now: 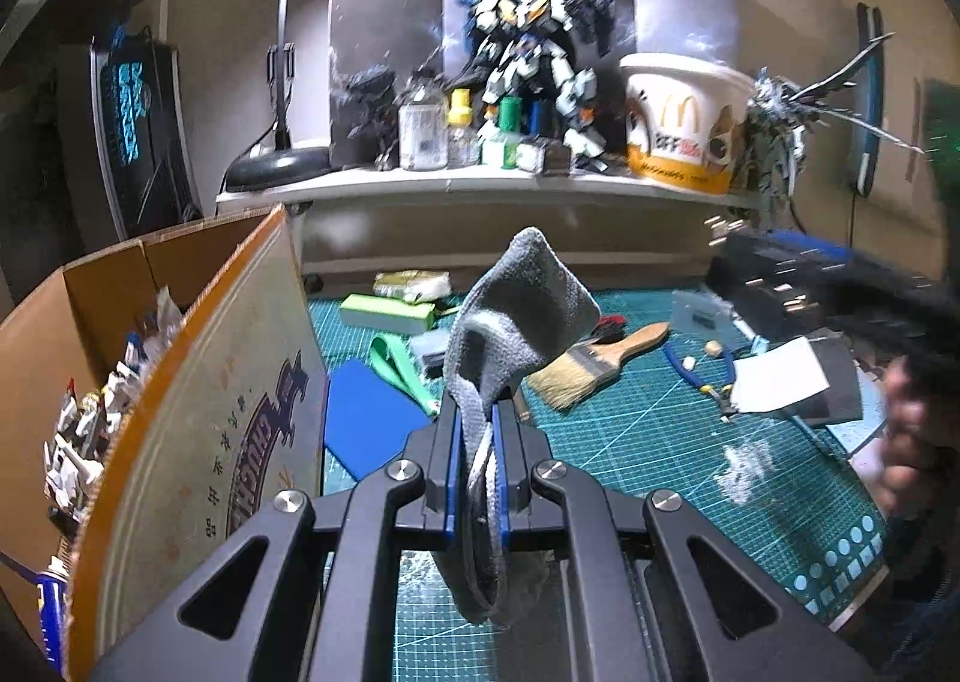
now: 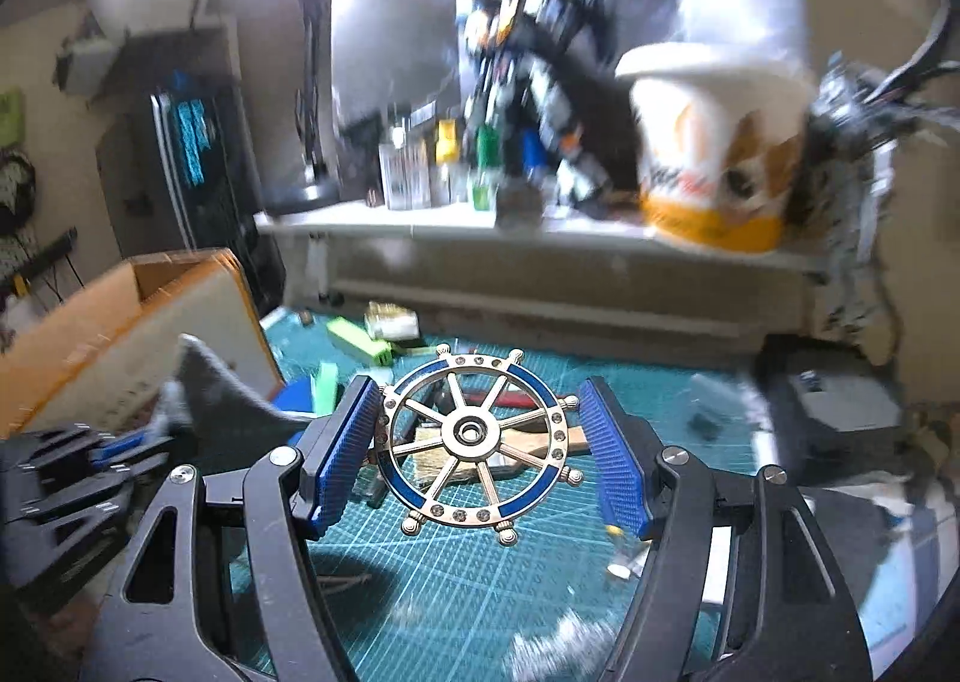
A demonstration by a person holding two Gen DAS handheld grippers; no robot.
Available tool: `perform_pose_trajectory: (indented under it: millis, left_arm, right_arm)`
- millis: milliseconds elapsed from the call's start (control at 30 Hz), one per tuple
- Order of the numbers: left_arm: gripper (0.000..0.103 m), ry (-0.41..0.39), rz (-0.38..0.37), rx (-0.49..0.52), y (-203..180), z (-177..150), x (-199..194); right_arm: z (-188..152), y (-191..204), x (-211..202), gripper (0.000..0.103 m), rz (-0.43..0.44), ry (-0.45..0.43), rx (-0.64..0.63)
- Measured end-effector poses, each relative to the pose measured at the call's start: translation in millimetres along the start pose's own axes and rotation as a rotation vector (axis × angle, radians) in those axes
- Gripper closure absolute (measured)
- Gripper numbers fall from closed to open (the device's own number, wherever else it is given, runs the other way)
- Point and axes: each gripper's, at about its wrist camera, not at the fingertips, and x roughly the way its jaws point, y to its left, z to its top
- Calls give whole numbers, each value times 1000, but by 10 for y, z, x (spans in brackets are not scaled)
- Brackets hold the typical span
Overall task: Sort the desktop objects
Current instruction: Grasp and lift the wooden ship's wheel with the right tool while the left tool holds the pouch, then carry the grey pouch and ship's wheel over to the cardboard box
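Grey cloth (image 1: 519, 316), blue-and-silver ship's wheel (image 2: 478, 438), green gridded mat (image 1: 672, 442).

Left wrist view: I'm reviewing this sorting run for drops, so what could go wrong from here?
The grey microfibre cloth is pinched by one fold in the left tongs and may slip out. The blue-and-silver ship's-wheel ornament touches only the rim edges between the right tongs; it might pivot or fall onto the green cutting mat.

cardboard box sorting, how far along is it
Partly done: the cardboard box already holds model parts. In hand: the left gripper is shut on a grey cloth, and the right gripper holds a ship's wheel ornament. Left on the cutting mat: paintbrush, blue-handled pliers, green block, blue sheet.
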Motion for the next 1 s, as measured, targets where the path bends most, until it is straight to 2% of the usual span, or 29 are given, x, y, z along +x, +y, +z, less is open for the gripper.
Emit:
perform_pose_trajectory:
  millis: [133, 300, 500, 767, 1000]
  left_arm:
    - [94, -45, -39, 22, -83, 22, -142]
    - [94, -112, -87, 44, -155, 60, -378]
    - [94, -189, -132, 58, -209, 147, -731]
    - [94, -272, -147, 51, -143, 229, -1090]
    - [94, -305, -151, 43, -82, 247, -1237]
  right_arm:
    - [21, -48, -656, 37, -26, -81, 13]
    - [-34, -106, -1295, 37, -78, -133, 15]
    - [12, -177, -1789, 37, -125, -195, 28]
    - [-19, -25, -2029, 37, -152, -209, 2]
    - [-20, 111, -2009, 37, -154, -211, -36]
